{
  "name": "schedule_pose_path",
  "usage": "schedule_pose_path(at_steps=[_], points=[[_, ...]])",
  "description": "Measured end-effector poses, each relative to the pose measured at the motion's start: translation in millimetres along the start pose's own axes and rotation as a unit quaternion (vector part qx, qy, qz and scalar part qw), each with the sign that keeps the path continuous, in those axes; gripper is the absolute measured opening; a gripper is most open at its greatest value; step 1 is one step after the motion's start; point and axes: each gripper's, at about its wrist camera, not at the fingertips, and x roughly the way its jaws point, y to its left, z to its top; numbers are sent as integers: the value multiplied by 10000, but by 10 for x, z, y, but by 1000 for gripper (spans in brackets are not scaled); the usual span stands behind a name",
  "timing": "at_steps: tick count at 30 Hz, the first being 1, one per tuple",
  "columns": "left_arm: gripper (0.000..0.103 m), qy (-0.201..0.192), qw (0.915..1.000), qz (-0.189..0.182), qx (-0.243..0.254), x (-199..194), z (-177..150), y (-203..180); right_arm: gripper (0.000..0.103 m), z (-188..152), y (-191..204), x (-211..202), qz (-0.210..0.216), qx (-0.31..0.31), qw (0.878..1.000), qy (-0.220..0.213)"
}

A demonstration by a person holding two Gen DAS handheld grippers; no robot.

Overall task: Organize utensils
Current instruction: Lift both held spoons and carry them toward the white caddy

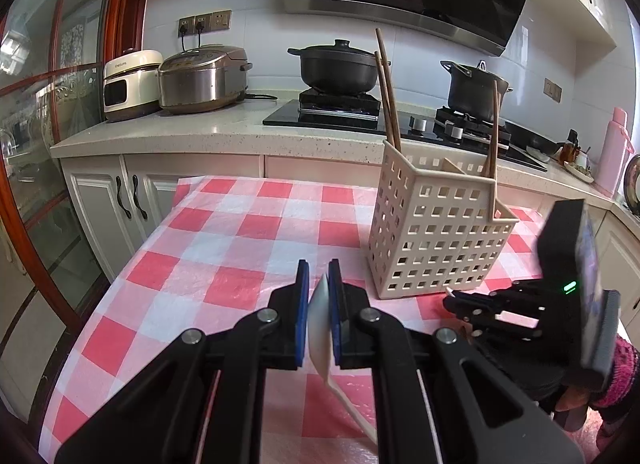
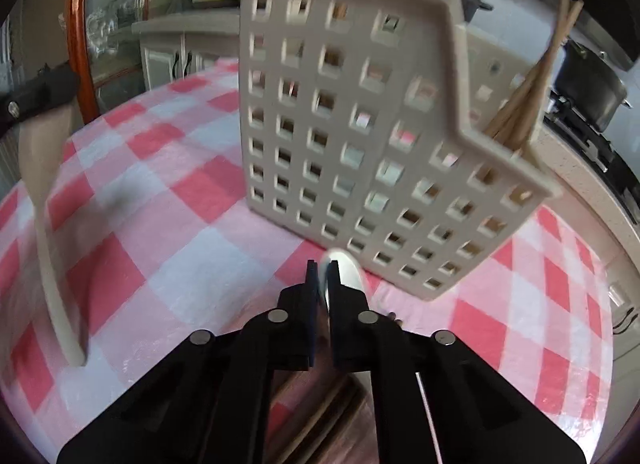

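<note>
Red-white checked cloth (image 1: 248,232) covers tabletop. Behind: rice cooker (image 1: 202,78) beside white appliance (image 1: 130,84); two black pots (image 1: 336,64) on stove (image 1: 340,112); pink flask (image 1: 614,152) far right.

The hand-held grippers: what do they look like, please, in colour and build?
Both are black linkage frames with silver pivot bolts. The left hand-held gripper has blue finger pads. The right hand-held gripper carries a green light on its body and a boxy black housing; a pink knitted sleeve shows behind.
</note>
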Motion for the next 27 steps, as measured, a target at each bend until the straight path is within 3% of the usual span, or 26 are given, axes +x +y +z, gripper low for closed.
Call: schedule_pose_path(at_steps=[6, 13, 18, 27], points=[[9, -97, 9998, -103, 107, -87, 59, -102, 5, 32, -221, -548, 529, 547, 9942, -755], [9, -318, 9986, -296, 289, -224, 245, -306, 5, 27, -653, -997, 1476, 1625, 9673, -1270], [9, -586, 9965, -382, 451, -364, 478, -491, 5, -8, -793, -1179, 1546, 1894, 9586, -1457], [9, -882, 9925, -414, 738, -511, 774, -781, 5, 48, -832, -1263, 1335, 2059, 9558, -1622]])
